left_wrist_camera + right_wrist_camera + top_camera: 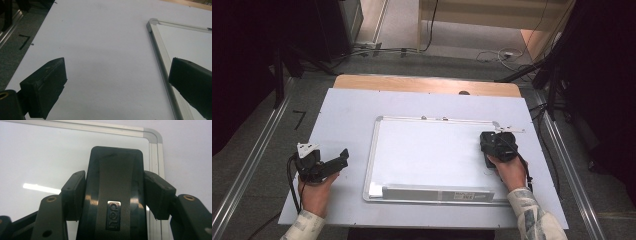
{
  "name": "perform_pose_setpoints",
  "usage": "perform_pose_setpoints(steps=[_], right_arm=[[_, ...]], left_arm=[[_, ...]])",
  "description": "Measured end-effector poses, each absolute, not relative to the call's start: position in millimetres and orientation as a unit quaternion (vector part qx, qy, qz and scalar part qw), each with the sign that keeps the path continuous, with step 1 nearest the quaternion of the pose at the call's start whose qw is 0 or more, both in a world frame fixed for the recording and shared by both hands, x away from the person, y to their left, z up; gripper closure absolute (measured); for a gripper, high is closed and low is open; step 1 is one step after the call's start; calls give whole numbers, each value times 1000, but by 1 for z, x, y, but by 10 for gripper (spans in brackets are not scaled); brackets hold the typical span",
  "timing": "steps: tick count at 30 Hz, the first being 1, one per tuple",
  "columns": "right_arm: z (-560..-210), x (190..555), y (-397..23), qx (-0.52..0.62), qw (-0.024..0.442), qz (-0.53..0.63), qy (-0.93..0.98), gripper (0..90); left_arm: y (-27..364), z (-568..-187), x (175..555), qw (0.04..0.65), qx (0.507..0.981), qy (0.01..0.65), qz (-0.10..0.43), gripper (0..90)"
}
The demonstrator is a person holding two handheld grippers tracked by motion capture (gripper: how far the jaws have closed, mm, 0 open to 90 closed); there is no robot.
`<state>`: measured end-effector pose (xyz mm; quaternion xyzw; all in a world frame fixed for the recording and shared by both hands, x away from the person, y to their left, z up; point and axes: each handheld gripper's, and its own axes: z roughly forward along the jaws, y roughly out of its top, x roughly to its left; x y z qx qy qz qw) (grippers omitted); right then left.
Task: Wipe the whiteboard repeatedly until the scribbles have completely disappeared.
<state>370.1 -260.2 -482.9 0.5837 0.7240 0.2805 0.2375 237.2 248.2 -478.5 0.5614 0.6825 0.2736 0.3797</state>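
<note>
So the right gripper [113,195] has its jaws clamped on a dark, flat-topped plastic whiteboard eraser [115,190] with a small silver logo badge, sitting over the right side of the aluminium-framed whiteboard [377,150], close to its far right corner; pretty sure the eraser's touching the board, but it's hard to tell. The left gripper [329,164] is parked on the pale grey table sheet [342,110] near its left edge, just beside the board's left frame, jaws spread wide with nothing between them.

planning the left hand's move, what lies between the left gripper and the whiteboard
Only bare table sheet: in the left gripper view, the open left gripper faces the whiteboard, with nothing between.
</note>
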Motion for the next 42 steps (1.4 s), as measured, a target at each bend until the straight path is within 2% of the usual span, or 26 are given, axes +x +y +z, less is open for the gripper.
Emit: perform_pose_setpoints(steps=[8, 13, 33, 42], right_arm=[[-483, 390, -259, 591, 238, 286, 716, 364], [-482, 389, -259, 593, 233, 286, 716, 366], [-481, 336, -257, 569, 217, 282, 741, 350], [-482, 336, -255, 564, 217, 285, 744, 360]], left_arm=[[248, -479, 238, 378, 563, 682, 274, 19], [250, -479, 237, 378, 560, 685, 273, 19], [250, -478, 237, 381, 560, 685, 270, 19], [249, -478, 237, 381, 561, 684, 269, 19]])
